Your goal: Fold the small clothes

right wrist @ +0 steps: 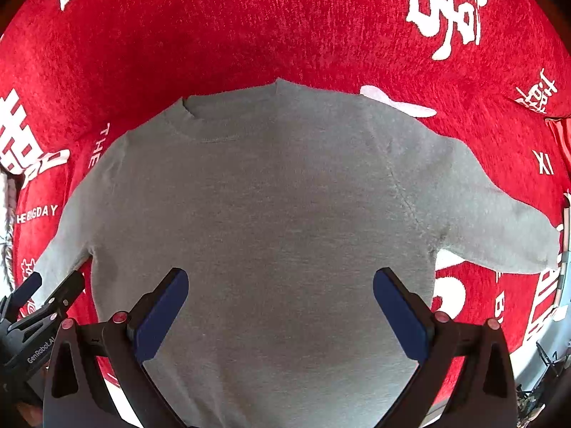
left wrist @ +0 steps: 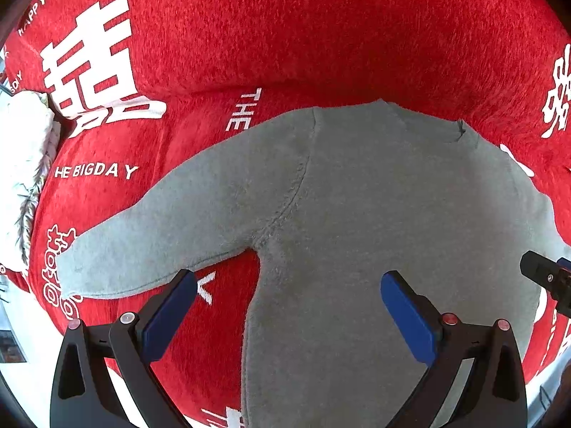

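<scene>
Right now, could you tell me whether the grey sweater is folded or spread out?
Spread out: the grey sweater lies flat on the red cloth, both sleeves extended sideways.

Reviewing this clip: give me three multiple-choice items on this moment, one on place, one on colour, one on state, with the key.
1. Where does the sweater lie?
A. flat on the red cloth
B. hanging from a hook
C. inside a basket

2. What colour is the sweater?
A. blue
B. grey
C. white

3. How are the left gripper and right gripper set?
A. both shut on a sleeve
B. one open, one shut
C. both open, holding nothing

Key: 1 A, it lies spread on the lettered cloth; 2 B, the knit is plain grey; 3 C, the fingers stand wide apart above the fabric.
</scene>
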